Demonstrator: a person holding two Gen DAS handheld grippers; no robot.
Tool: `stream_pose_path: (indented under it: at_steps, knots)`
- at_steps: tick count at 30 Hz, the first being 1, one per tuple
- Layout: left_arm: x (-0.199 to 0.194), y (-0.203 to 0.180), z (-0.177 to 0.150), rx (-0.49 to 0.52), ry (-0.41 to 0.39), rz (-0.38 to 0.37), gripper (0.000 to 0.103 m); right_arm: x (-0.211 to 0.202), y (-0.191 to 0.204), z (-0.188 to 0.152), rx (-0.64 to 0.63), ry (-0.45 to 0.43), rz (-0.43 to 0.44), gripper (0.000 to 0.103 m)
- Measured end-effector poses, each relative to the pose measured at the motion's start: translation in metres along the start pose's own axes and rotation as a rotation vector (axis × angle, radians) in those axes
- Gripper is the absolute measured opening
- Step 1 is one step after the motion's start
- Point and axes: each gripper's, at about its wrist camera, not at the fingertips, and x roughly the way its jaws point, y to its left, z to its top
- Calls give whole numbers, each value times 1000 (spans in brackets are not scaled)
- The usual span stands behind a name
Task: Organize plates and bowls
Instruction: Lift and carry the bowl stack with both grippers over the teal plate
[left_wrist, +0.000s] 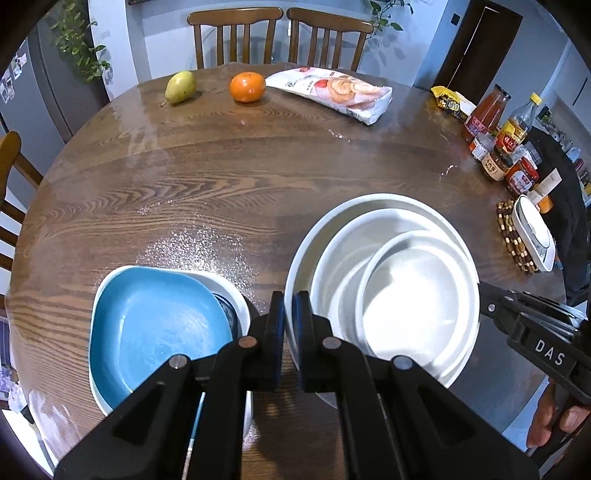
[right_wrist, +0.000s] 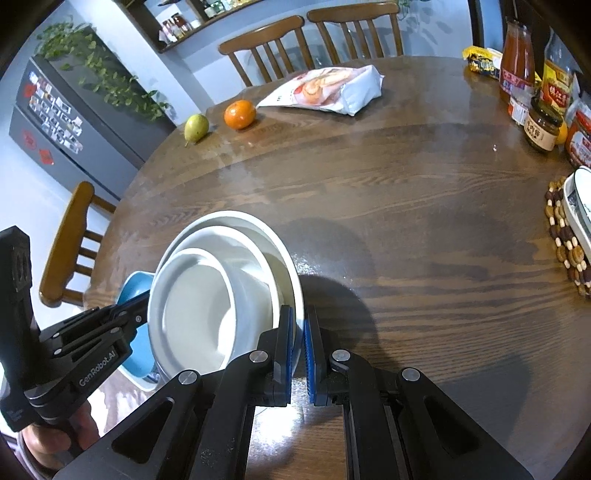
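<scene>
Round wooden bench (left_wrist: 207, 192): both tongs, left (left_wrist: 288, 306) and right (right_wrist: 299, 325), clenched on white dish stack's (left_wrist: 388, 280) opposite rims, likely mid-carry; next, level set-down.

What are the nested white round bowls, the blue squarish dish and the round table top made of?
Nested white round bowls: likely glazed ceramic, going by the smooth gloss and thick rims. Blue squarish dish: probably glazed ceramic too, shiny, with a pale rim. Round table top: wood or wood veneer, with visible grain under a glossy, reflective finish.

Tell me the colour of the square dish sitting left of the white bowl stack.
Blue inside, with a pale rim: the square dish shows best in the left wrist view.
</scene>
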Motion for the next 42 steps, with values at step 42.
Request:
stream_pose_path:
  at_steps: [42]
  knots:
    - [-47,133,-35,-227,-3,174,2,51,148,-2,-236,105,137,9]
